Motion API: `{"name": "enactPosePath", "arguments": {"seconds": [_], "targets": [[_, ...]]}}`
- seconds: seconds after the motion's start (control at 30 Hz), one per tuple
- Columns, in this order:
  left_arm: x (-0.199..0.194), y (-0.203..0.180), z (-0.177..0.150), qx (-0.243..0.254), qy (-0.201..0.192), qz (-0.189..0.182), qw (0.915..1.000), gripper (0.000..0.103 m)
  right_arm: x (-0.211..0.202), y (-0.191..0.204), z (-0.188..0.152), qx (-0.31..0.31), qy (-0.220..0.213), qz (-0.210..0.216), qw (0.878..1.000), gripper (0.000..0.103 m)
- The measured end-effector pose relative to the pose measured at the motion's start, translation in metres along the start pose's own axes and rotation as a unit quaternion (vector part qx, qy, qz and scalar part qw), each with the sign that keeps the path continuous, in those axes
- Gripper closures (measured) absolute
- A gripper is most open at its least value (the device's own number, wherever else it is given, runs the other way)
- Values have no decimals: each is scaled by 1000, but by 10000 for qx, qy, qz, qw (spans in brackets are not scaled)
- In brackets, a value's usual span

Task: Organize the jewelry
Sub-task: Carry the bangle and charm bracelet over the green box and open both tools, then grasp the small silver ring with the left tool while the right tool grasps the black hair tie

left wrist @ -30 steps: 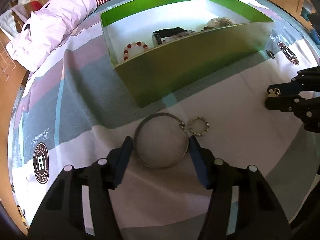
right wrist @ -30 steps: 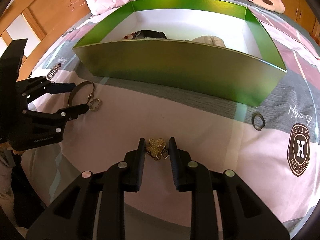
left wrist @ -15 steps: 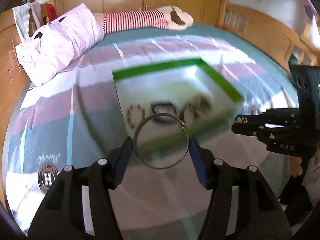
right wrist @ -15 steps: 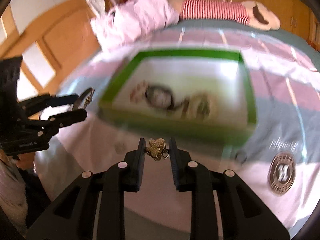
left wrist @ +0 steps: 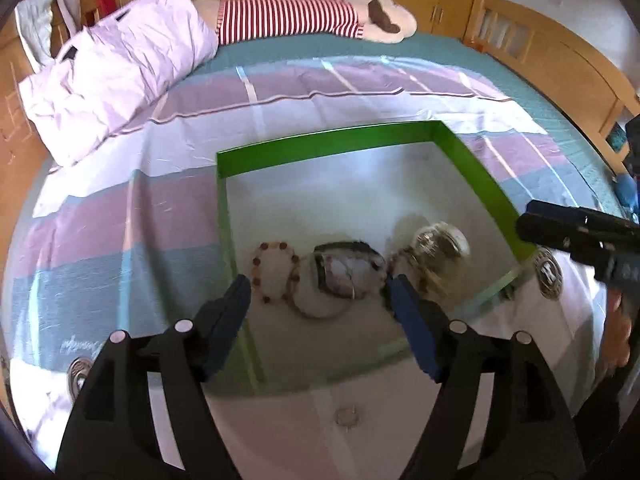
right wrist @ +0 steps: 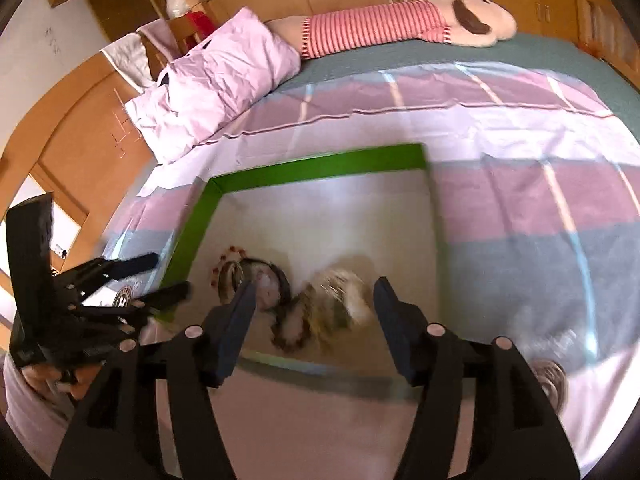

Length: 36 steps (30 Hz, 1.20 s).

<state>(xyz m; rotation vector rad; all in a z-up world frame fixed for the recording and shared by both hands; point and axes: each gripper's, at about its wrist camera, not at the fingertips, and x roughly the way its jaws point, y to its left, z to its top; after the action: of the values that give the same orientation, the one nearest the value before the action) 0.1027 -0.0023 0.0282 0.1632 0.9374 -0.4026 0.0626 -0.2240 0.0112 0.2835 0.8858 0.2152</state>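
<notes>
Since both my claws, left claw (left wrist: 318,294) and right claw (right wrist: 312,292), have just been opening and now gape empty over the green box (left wrist: 326,147), the bangle (left wrist: 320,300) could tangle with the beaded bracelet (left wrist: 276,272).

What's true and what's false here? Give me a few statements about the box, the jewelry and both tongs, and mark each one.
1. The green box sits on the bedspread. True.
2. The left tongs clamp a bangle. False: their jaws have just been opening and hold nothing.
3. A red bead bracelet lies inside the box. True.
4. The right tongs are shut on a gold charm. False: their jaws have just been opening, with nothing between them.
5. A small ring lies on the bedspread outside the box. True.
</notes>
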Motion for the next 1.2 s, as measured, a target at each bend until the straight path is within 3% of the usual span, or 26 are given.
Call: {"name": "enactPosePath", "arguments": {"seconds": [0.07,0.17,0.27,0.53,0.6,0.7,0.83,1.2], "targets": [[-19,-3,-20,55,76,-166,9998,26,-13,-11,-19,-104,63,-151,9998,42],[-25,-9,-57,124,247,-233,9993,26,1,-25,-53,-336,538,-602,9962,44],[-8,-15,-83,130,408,-210,9989,26,33,-26,-68,-483,952,-941,9898,56],[42,-37,-105,534,752,65,9957,29,63,-30,-75,-567,1038,-1227,9854,58],[50,-36,-107,533,845,1,9950,41,65,-27,-75,-644,1032,-1257,9846,63],[50,-33,-106,455,791,-92,9958,59,67,-21,-73,-814,1047,-1245,9833,81],[49,-29,-105,402,818,-195,9956,81,69,-11,-73,-980,1067,-1242,9816,83],[31,-37,-100,595,559,78,9966,82,49,17,-77,-1180,873,-721,9865,83]]}}
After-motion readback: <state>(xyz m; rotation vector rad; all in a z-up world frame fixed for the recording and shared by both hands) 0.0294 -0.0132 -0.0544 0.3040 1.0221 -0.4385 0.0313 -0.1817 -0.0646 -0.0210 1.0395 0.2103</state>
